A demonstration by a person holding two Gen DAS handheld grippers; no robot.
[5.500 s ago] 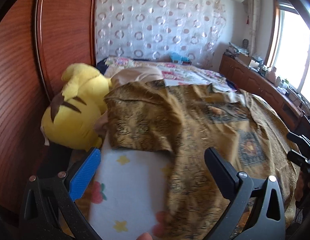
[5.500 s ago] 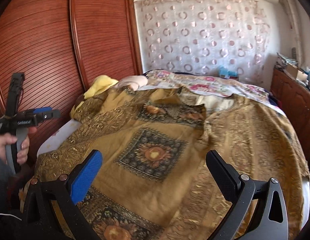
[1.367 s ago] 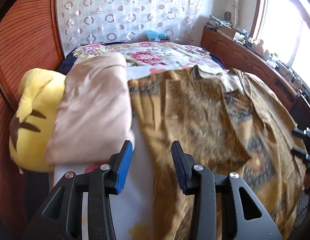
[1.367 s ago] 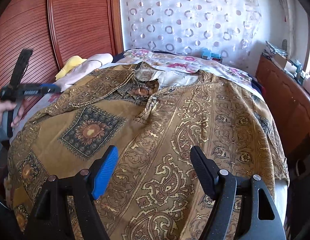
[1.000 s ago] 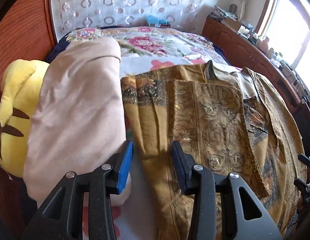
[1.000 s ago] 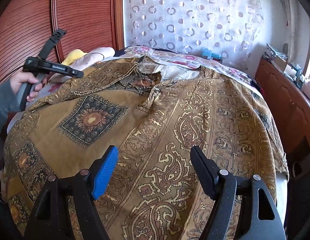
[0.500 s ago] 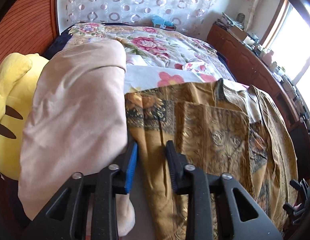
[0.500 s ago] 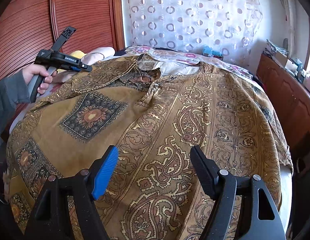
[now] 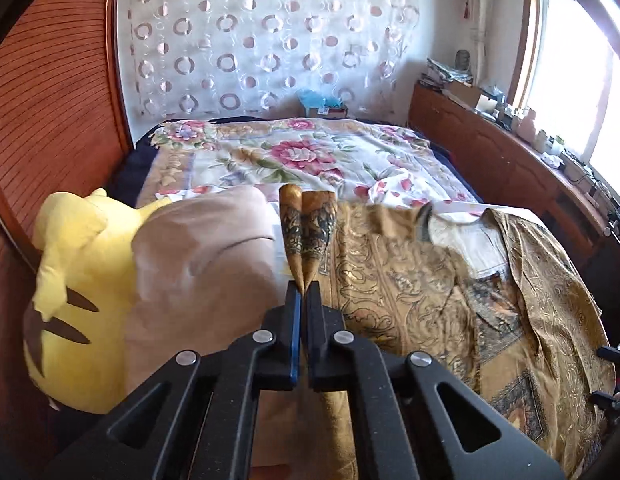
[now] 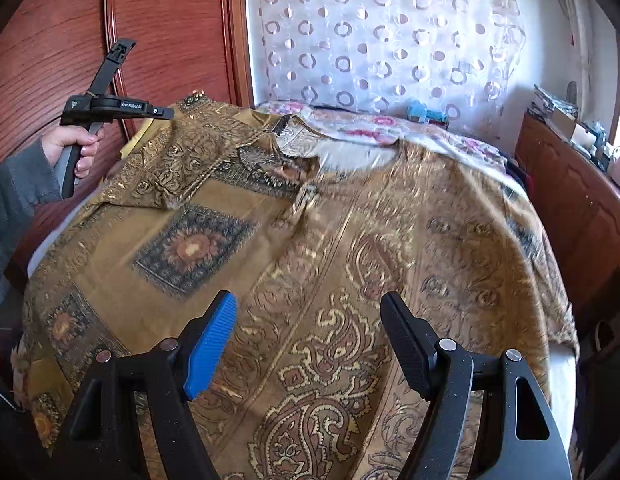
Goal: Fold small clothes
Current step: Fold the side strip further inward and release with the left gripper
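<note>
A golden-brown patterned shirt (image 10: 350,240) lies spread over the bed, its collar toward the far end. My left gripper (image 9: 305,294) is shut on the shirt's sleeve end (image 9: 308,232), which sticks up pinched between the jaws. In the right wrist view the left gripper (image 10: 168,113), held by a hand in a grey sleeve, lifts that sleeve (image 10: 198,136) off the bed at the left. My right gripper (image 10: 308,320) stands open above the shirt's lower part, nothing between its fingers.
A yellow plush toy (image 9: 70,280) and a beige pillow (image 9: 202,280) lie left of the shirt, against the red wooden wardrobe (image 10: 162,40). A floral bedspread (image 9: 302,156) covers the far bed. A wooden sideboard (image 9: 510,168) runs along the right under the window.
My left gripper closed on the sleeve end and rose, lifting it off the bed. The right gripper stayed in place, open.
</note>
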